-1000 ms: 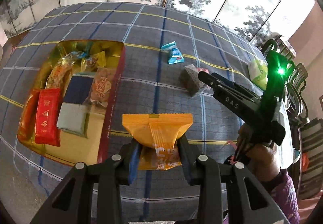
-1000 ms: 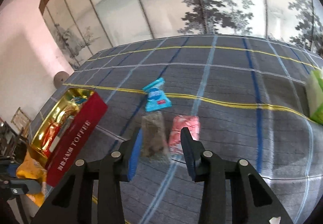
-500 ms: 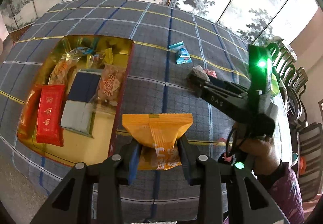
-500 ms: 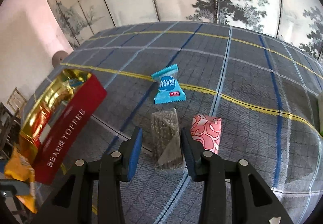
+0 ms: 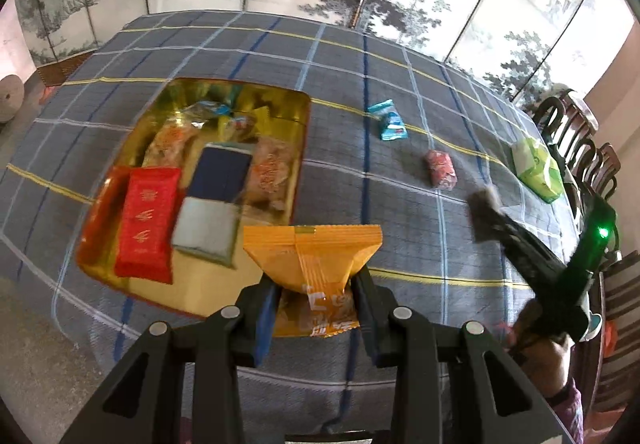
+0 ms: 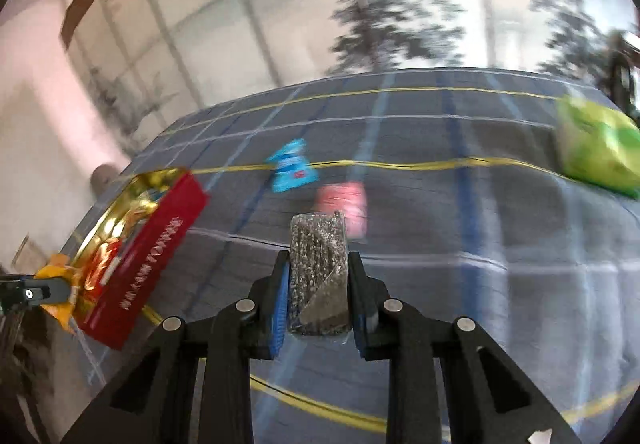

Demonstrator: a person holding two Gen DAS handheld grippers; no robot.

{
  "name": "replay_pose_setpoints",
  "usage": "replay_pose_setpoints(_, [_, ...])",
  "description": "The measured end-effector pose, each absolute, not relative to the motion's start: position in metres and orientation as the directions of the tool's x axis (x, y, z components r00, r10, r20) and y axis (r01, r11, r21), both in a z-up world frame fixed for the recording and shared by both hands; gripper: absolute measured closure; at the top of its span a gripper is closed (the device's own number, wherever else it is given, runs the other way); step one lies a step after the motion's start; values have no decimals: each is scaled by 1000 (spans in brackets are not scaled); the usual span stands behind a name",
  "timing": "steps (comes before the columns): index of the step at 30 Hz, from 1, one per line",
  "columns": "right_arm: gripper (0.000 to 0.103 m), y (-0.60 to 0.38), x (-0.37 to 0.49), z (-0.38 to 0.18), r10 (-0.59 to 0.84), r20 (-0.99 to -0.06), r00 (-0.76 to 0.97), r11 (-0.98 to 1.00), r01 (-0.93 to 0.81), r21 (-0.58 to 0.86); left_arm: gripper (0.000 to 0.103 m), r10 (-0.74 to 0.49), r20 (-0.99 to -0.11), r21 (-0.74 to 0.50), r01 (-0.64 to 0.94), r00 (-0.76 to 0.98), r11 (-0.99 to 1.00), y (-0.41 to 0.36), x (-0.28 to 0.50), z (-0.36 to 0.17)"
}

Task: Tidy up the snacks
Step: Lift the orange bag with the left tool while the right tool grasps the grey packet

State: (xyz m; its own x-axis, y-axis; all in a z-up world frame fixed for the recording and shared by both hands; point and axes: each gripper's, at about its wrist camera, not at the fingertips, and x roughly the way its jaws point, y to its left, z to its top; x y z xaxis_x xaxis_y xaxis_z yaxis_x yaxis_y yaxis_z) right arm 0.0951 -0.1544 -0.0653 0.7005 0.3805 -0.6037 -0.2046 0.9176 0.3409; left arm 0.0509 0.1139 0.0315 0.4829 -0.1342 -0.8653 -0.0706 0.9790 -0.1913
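Two tongs loaded, left tongs (image 5: 316, 290) pinching orange packet (image 5: 312, 260), right tongs (image 6: 318, 284) clamping speckled bar (image 6: 318, 264) (view blurred)

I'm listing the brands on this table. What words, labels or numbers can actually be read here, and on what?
No text reads cleanly in either view.
Red side of the tin: white lettering, motion-blurred, unreadable.
Orange packet in the left claw: white characters, too distorted.
Red packet in the tin: gold marks, illegible.
Blue candy: label too small.
Green pack: blurred.
Speckled bar in the right claw: none visible.
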Motion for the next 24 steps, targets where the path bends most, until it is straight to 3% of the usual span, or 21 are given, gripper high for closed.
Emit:
replay_pose_setpoints(8, [79,-201,101,-89,254,-666,701,953,-62,298,67,-98,-857,-169,-96,506,981,126,38,38])
replay_pose_setpoints(24, [79,-206,103,-94,238,-676,698,954,-35,299,67,-30,-842,-114,-122,539,986,138,26,43])
